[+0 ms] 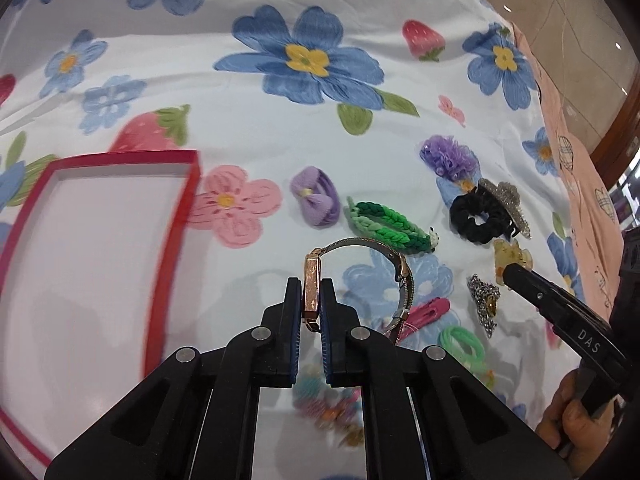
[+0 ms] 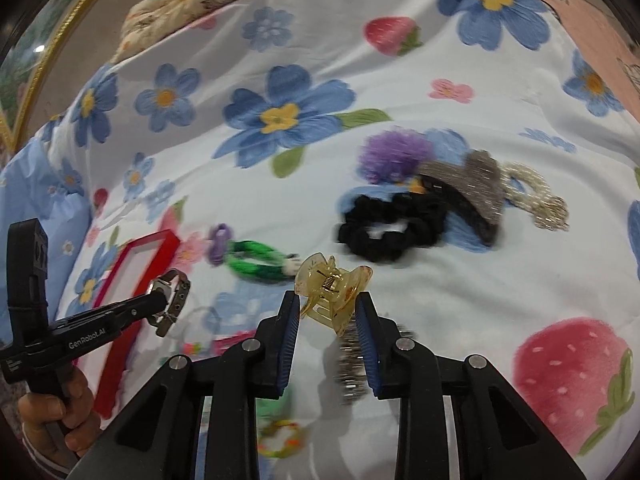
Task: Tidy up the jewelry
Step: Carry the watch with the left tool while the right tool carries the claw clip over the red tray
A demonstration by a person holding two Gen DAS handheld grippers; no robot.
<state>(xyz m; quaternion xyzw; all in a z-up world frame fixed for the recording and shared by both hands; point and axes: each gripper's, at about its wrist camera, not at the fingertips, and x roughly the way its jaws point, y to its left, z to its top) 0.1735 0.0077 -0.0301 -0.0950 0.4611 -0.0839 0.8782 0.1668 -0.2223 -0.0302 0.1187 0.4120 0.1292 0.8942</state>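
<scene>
Watch [image 1: 314, 292]: rose-gold rectangular case seen edge-on, with a grey mesh band curving to its right, held above the floral bedsheet [image 1: 256, 128]. The left claw [image 1: 311, 312] is closed on the case. Translucent amber hair clip [image 2: 334, 294]: spring visible, pinched between the right claw's [image 2: 328, 316] half-closed fingers. A red-rimmed tray [image 1: 176, 216] lies left; a black scrunchie [image 1: 476, 216] and green braided band [image 1: 384, 226] lie beyond.
</scene>
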